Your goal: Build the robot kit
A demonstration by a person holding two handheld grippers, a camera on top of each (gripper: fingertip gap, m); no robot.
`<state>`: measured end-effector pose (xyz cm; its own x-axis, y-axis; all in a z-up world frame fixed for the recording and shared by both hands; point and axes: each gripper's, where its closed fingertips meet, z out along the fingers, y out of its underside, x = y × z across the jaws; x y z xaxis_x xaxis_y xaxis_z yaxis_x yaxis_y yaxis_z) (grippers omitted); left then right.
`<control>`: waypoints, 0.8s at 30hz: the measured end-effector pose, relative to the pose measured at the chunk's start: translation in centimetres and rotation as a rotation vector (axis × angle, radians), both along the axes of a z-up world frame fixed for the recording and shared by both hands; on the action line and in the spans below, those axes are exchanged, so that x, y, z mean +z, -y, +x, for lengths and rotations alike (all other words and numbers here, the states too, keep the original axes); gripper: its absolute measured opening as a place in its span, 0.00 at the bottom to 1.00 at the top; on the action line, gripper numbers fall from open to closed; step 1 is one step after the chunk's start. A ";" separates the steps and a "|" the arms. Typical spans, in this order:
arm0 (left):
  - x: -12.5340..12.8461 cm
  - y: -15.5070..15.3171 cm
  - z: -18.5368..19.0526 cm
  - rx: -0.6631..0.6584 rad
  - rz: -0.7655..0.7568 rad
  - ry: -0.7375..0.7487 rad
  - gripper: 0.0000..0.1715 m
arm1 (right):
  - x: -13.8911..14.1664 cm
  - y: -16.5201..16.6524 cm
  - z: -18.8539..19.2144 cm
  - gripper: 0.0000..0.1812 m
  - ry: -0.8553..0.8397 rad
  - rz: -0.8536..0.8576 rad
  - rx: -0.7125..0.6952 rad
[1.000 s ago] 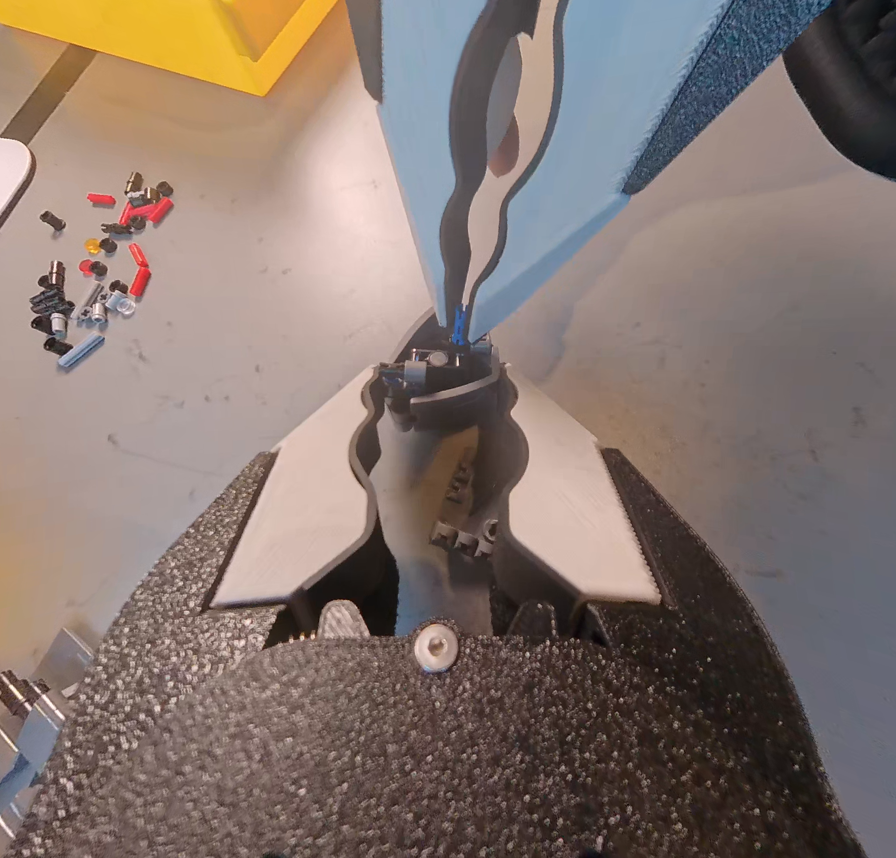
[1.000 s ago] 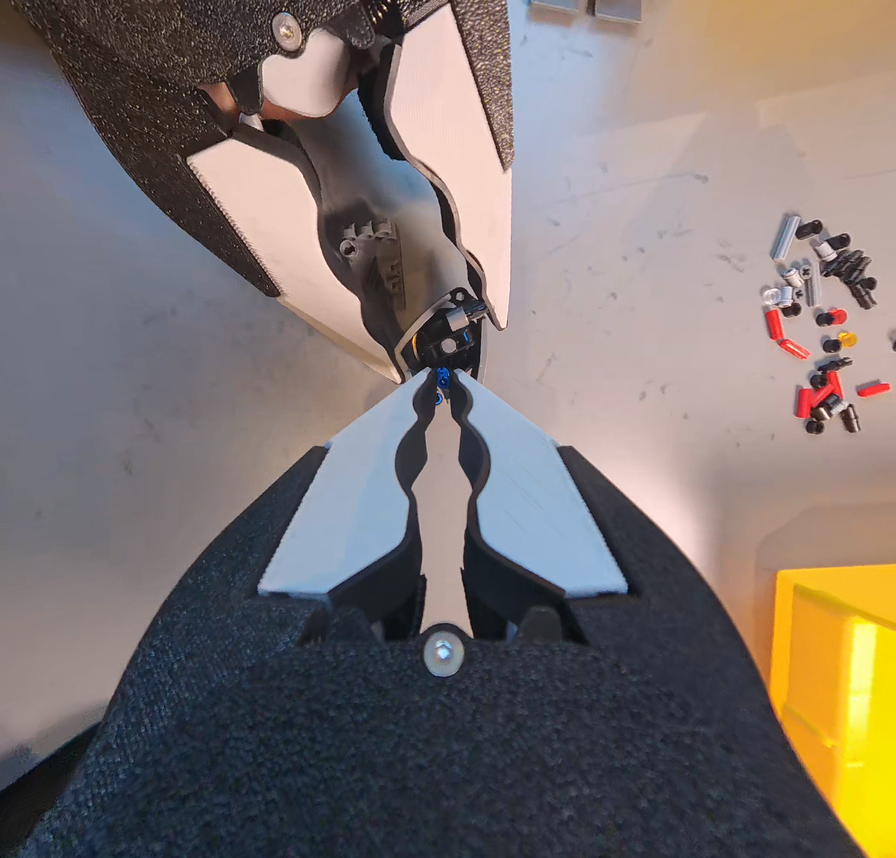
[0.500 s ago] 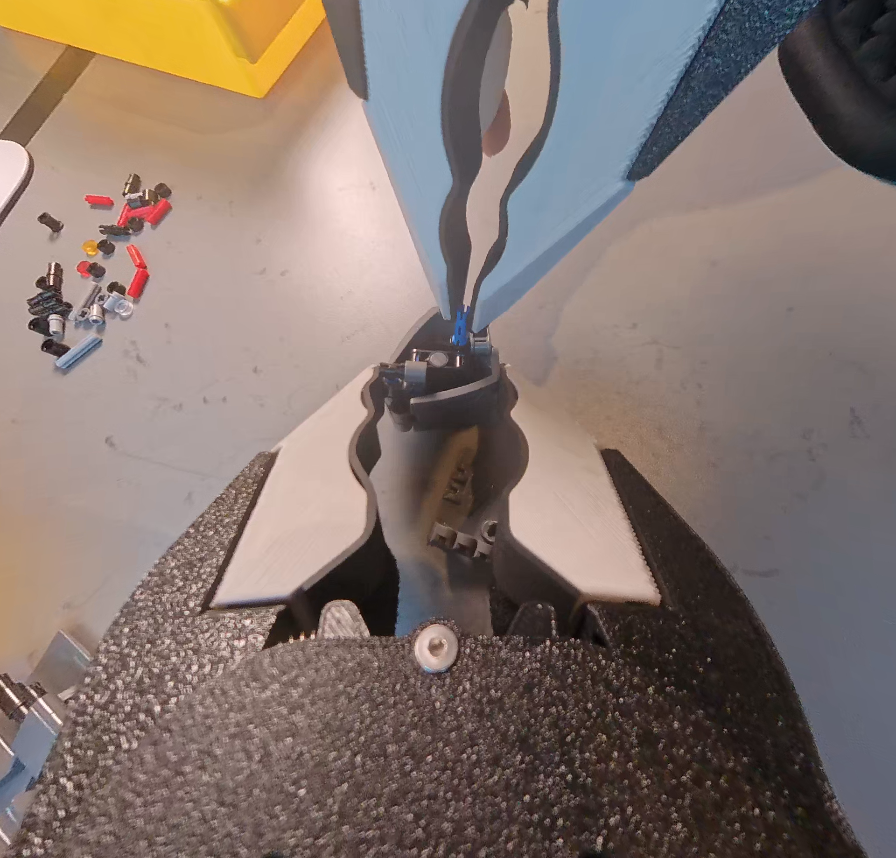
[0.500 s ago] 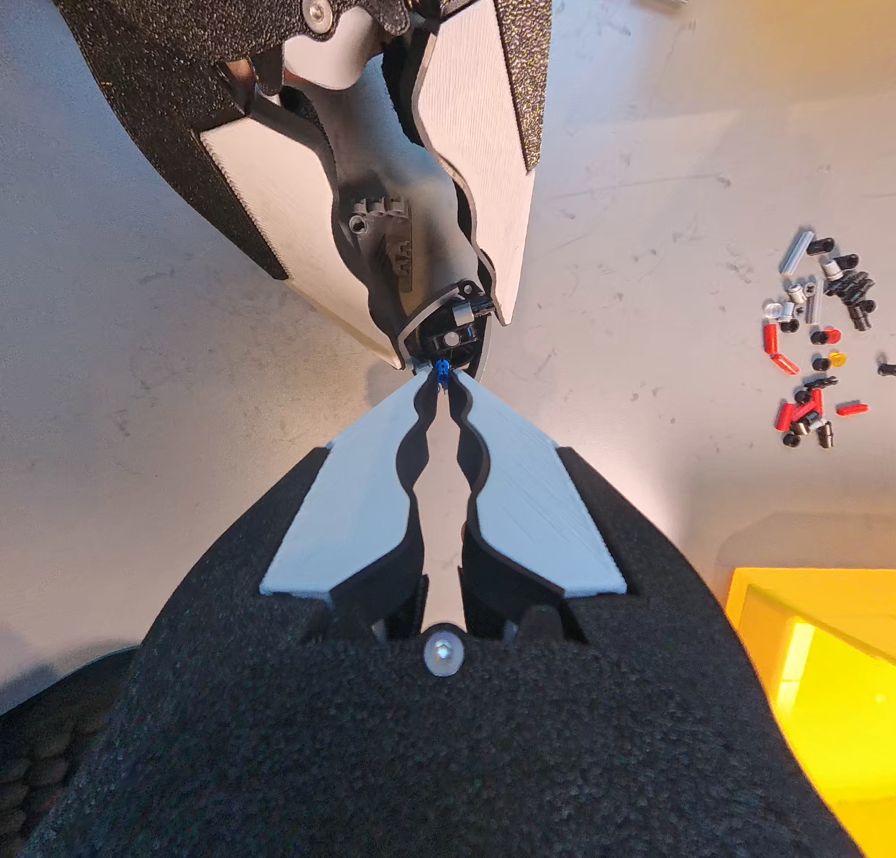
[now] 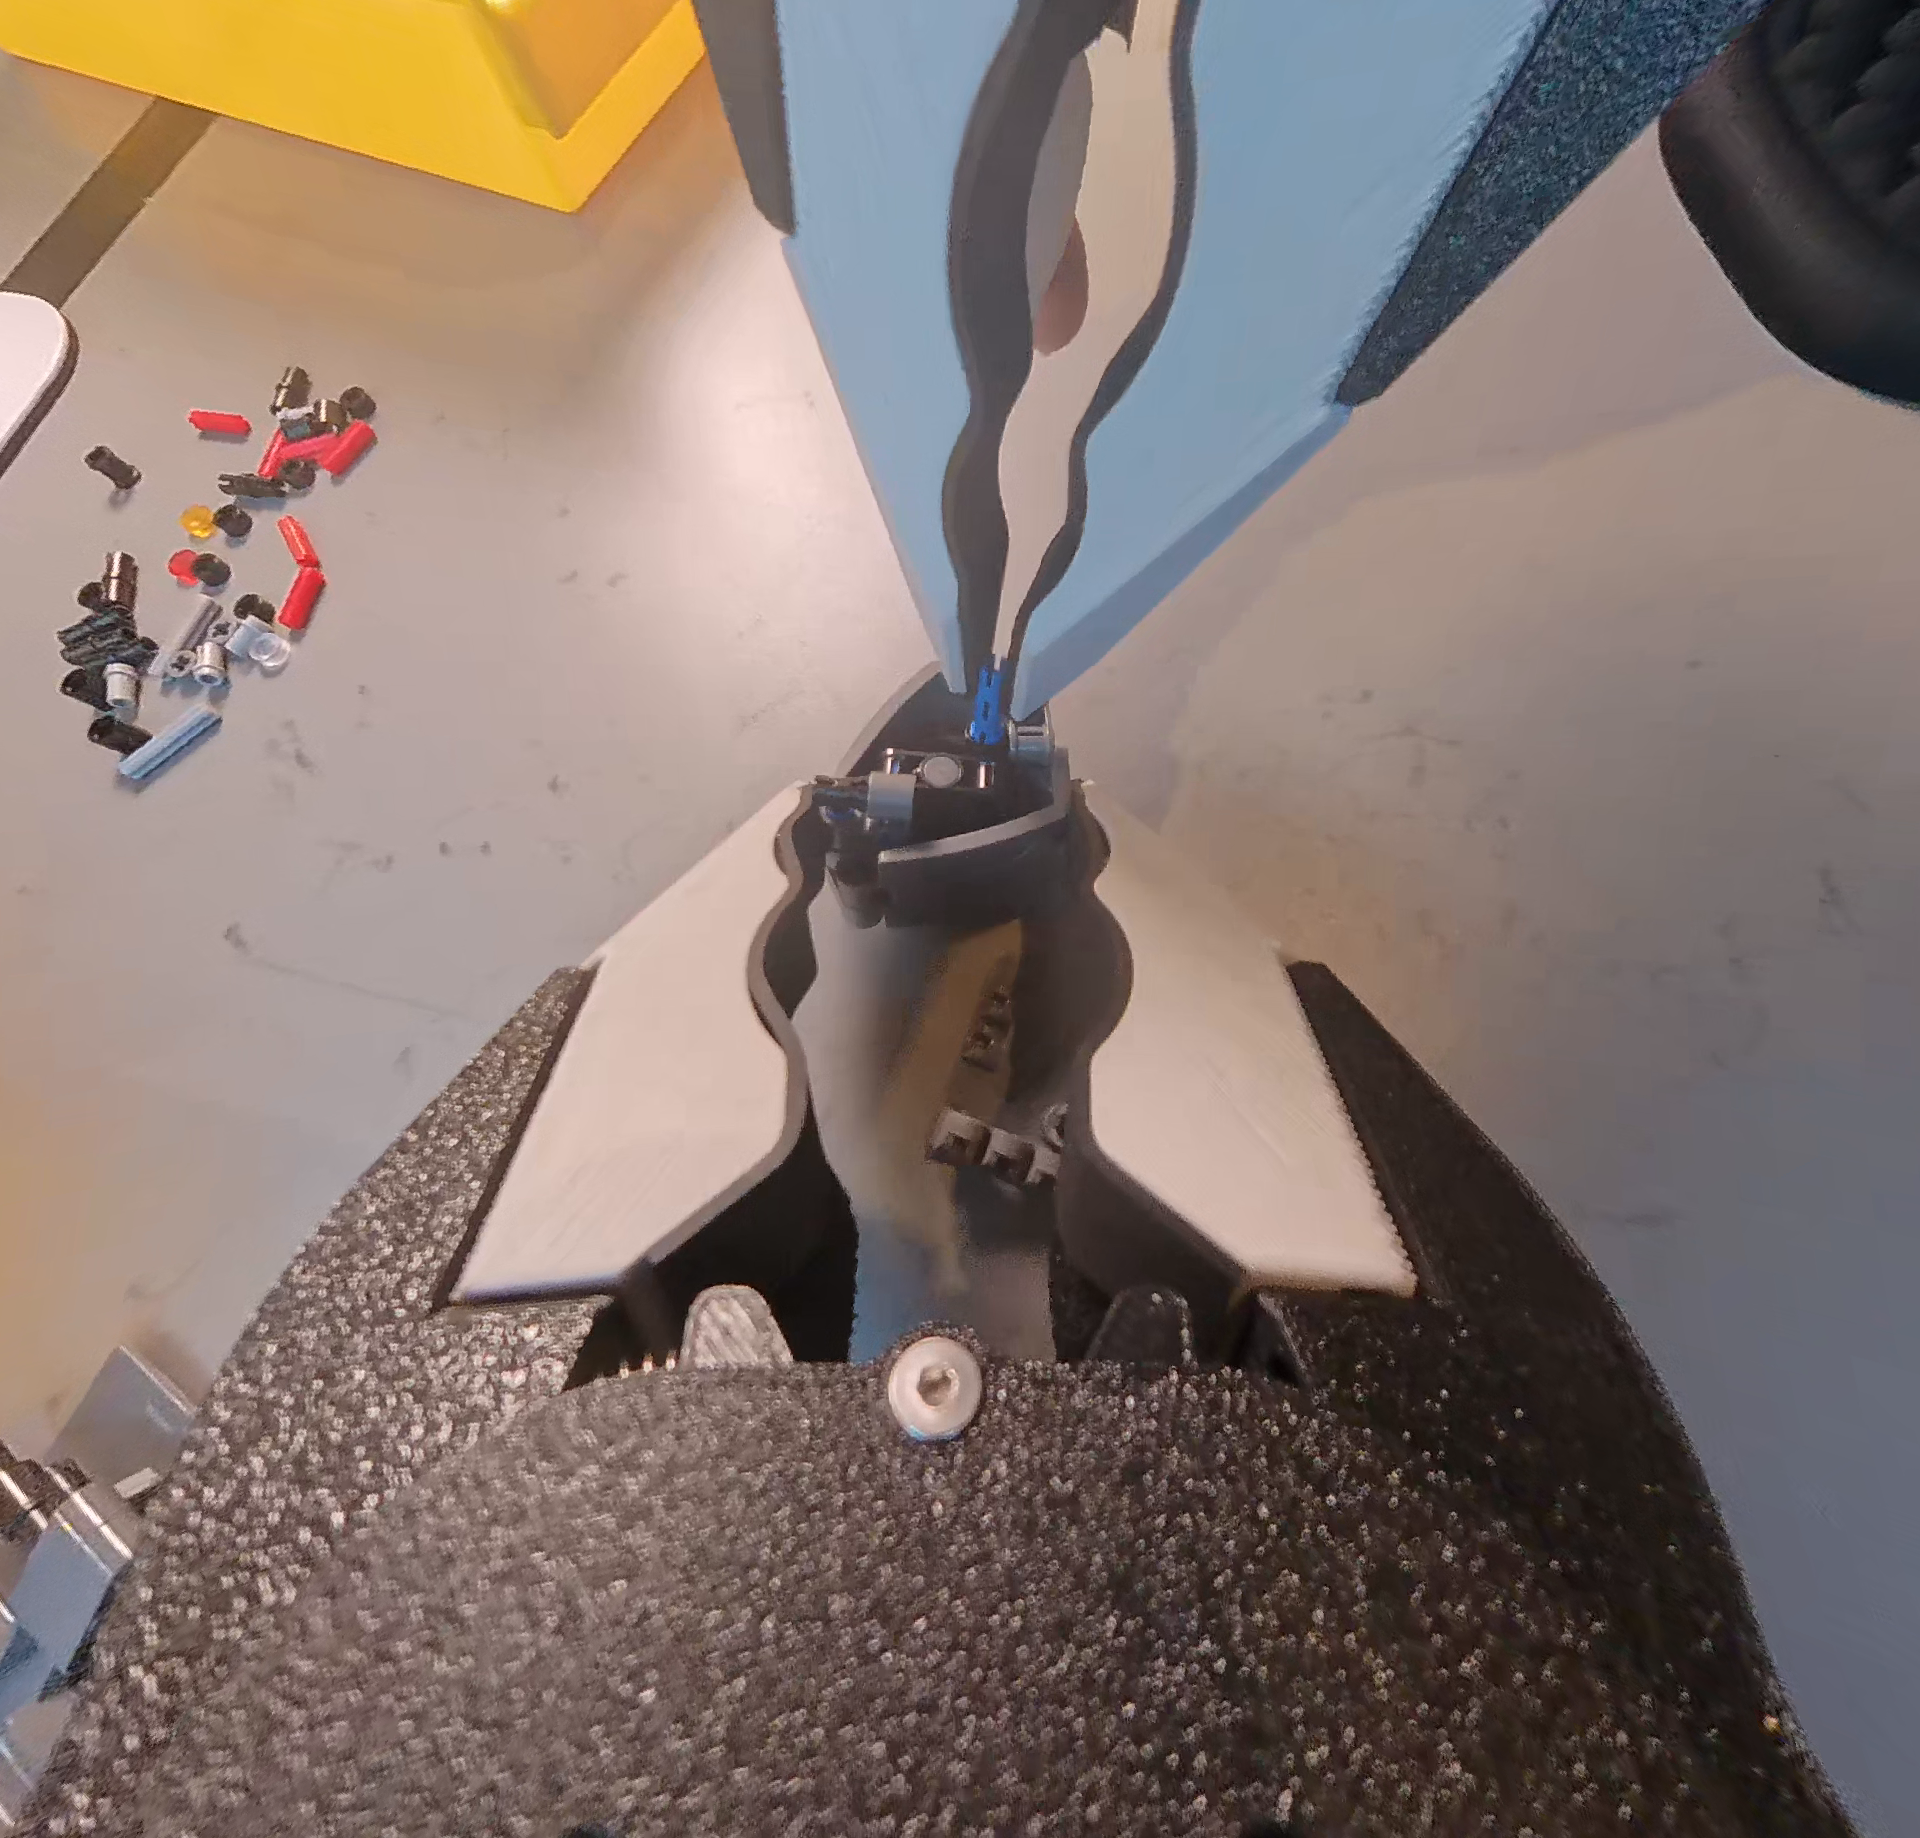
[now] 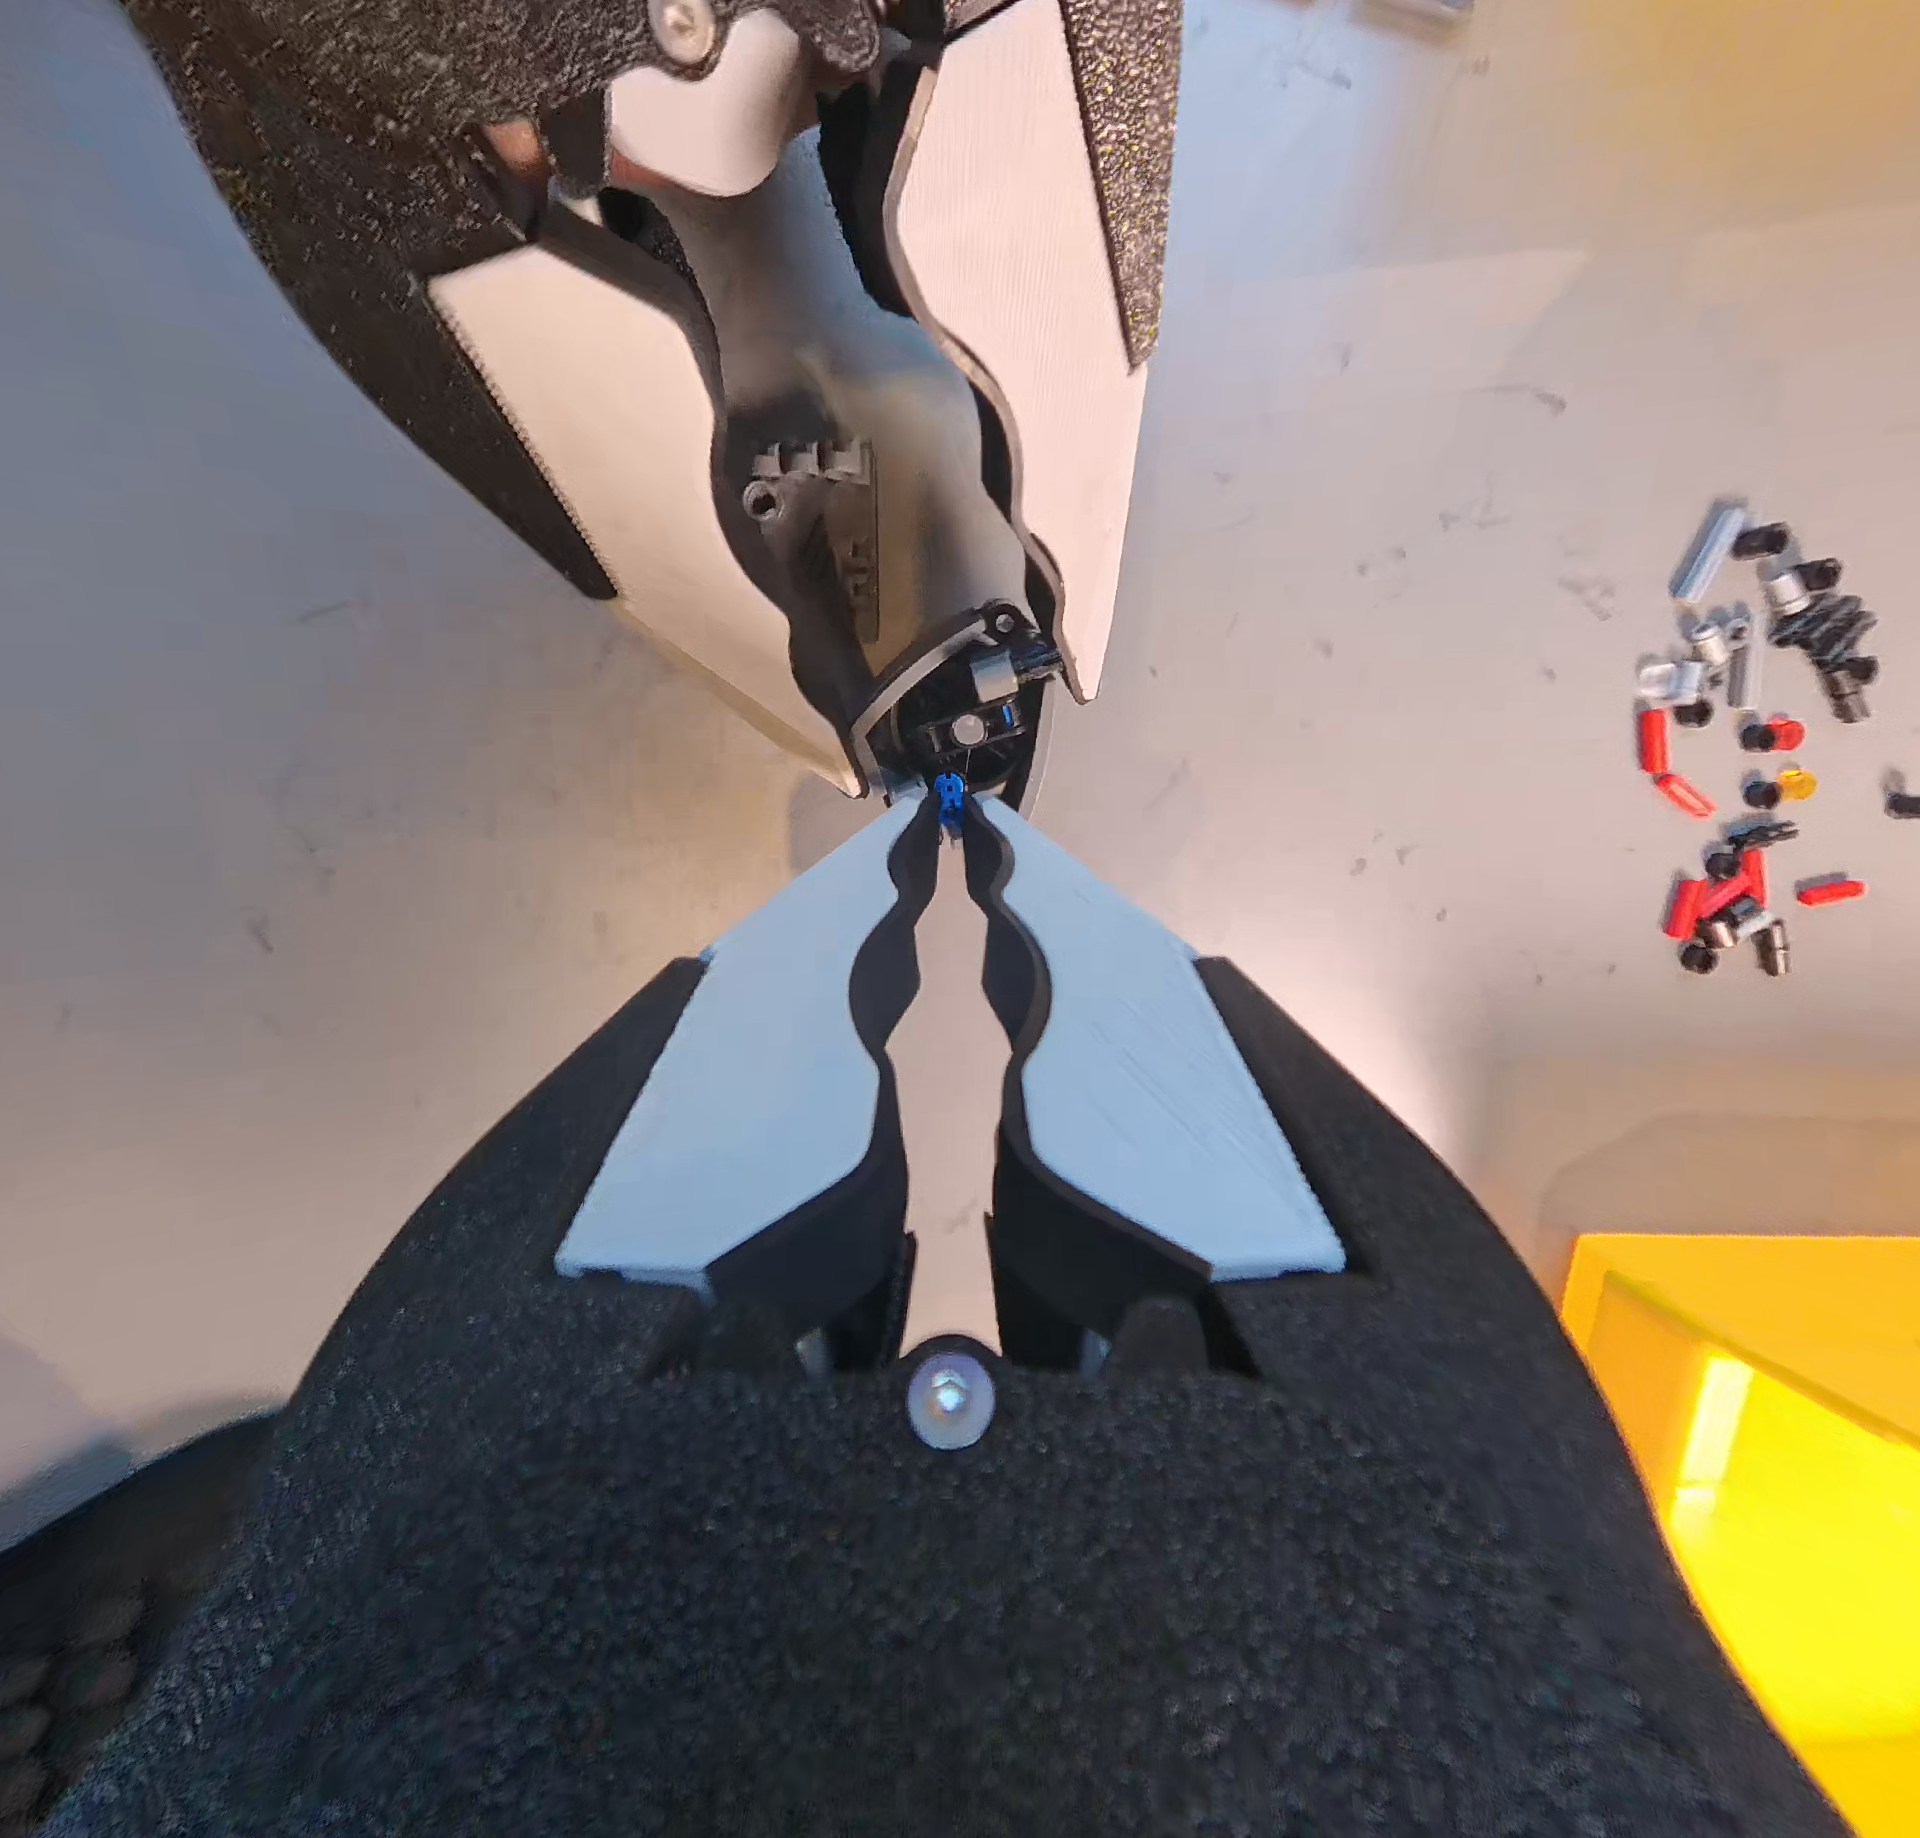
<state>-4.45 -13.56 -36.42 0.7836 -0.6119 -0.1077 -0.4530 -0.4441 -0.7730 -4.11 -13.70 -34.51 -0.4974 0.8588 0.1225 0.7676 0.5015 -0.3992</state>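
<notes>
Above the grey desk (image 5: 1558, 853), the left gripper (image 5: 940, 832) clamps a black-and-grey brick assembly (image 5: 935, 801); the right gripper (image 6: 948, 812) pinches a small blue plastic pin (image 6: 947, 793) against it.

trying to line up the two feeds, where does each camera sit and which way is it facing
Left wrist view: on the left gripper, looking along its fingers down at the table; its grey fingers clamp a black assembly.
Right wrist view: on the right gripper, facing the left one; its tips pinch a blue pin.
Shared: both grippers, pin, assembly, scattered small parts, yellow bin.
</notes>
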 end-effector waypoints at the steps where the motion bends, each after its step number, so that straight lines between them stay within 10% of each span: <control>1: 0.0 0.0 -0.1 -0.004 0.000 0.012 0.27 | 0.1 0.0 -0.1 0.02 -0.040 -0.003 -0.002; 10: 8.4 0.6 -1.2 -0.050 0.345 0.322 0.27 | 7.1 0.6 -0.8 0.28 -0.696 -0.409 -0.122; 18: 12.5 1.8 -0.4 -0.069 0.367 0.783 0.27 | 10.2 2.2 -3.4 0.27 -1.030 0.013 -0.017; 24: 11.4 1.8 -0.4 -0.098 0.276 0.783 0.28 | 9.5 2.0 -3.2 0.26 -0.931 0.006 0.085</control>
<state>-4.89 -15.38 -24.99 0.6391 -0.7124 0.2899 0.2341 -0.1789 -0.9556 -7.29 -15.71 -24.99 -0.2577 0.8220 0.5078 0.1008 0.5455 -0.8320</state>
